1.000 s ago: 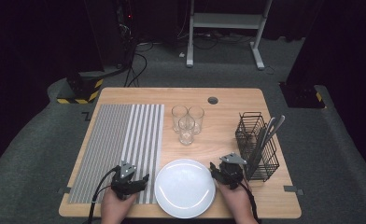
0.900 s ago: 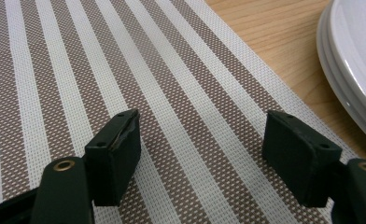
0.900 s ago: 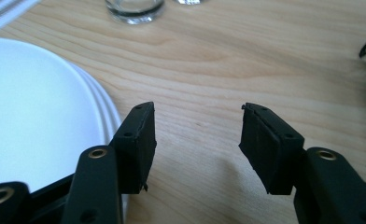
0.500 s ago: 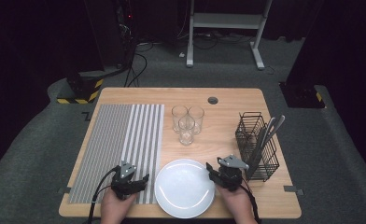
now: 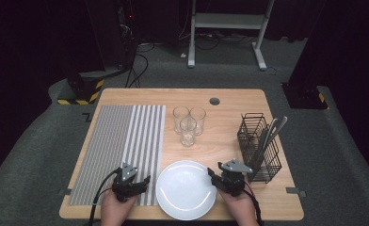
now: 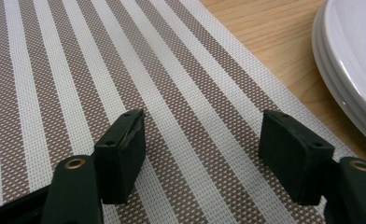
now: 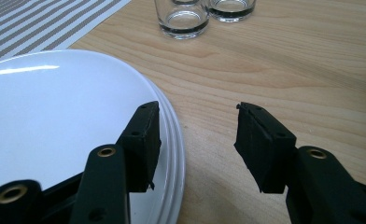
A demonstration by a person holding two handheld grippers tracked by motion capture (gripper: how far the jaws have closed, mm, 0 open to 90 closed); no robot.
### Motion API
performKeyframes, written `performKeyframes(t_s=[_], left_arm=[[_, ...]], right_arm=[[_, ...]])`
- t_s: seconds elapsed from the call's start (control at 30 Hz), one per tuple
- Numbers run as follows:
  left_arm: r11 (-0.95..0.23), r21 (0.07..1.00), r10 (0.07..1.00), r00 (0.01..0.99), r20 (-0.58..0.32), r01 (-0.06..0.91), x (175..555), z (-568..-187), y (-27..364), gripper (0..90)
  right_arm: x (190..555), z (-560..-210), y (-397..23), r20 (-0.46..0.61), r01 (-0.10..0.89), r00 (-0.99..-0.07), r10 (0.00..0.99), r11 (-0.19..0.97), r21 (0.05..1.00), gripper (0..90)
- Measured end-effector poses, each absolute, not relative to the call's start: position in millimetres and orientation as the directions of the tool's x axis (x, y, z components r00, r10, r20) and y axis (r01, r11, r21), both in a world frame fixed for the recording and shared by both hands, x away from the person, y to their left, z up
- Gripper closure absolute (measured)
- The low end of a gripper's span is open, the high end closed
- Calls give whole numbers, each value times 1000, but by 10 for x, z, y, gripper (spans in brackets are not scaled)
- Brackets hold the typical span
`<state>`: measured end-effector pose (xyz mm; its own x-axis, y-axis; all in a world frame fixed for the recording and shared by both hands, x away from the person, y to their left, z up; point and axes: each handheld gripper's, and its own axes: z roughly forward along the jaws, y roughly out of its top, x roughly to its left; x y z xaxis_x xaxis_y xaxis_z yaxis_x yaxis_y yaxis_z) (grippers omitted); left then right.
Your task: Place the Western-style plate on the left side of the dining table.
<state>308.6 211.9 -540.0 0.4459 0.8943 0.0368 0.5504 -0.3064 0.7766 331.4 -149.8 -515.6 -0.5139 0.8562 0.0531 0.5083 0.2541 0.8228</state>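
Observation:
A stack of white plates point(image 5: 185, 189) lies at the table's front edge. My right gripper point(image 5: 213, 177) is at its right rim. In the right gripper view, one jaw of that gripper point(image 7: 197, 135) hangs over the plates point(image 7: 55, 116) and the other over bare wood. The rim lies between the pads untouched, and the jaws have just been closing. My left gripper point(image 5: 144, 181) rests low over the striped placemat point(image 5: 121, 150), left of the plates. Its jaws point(image 6: 202, 140) stand wide with only the placemat point(image 6: 102, 70) beneath, having just closed a little. The plates point(image 6: 354, 60) lie to its right.
Three clear glasses point(image 5: 188, 123) stand grouped behind the plates, their bases point(image 7: 183, 21) ahead of the right gripper. A black wire basket point(image 5: 260, 148) with cutlery stands right of the right hand. A round grommet point(image 5: 214, 100) sits near the far edge.
The right gripper has edged slightly left toward the plates' rim. The left hand has kept still.

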Motion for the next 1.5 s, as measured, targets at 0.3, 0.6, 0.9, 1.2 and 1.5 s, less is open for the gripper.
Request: performKeyframes(t_s=[0.3,0.6,0.9,1.2,1.5], left_arm=[[-280,781,889,457,-8,558,3057,-5342,2163,378],[-210,803,858,499,-122,558,3007,-5271,2248,352],[-173,815,808,553,-204,553,2959,-5208,2207,324],[-174,805,770,588,-248,567,2929,-5203,2066,312],[-188,791,741,613,-275,583,2911,-5234,1926,357]], right_arm=[[3292,-5156,-1514,76,531,-522,850,254,809,493],[3281,-5146,-1526,104,533,-542,834,246,810,495],[3250,-5150,-1501,110,530,-564,818,257,808,476],[3243,-5149,-1499,144,539,-588,796,252,804,529],[3247,-5146,-1517,202,569,-594,779,229,790,617]])
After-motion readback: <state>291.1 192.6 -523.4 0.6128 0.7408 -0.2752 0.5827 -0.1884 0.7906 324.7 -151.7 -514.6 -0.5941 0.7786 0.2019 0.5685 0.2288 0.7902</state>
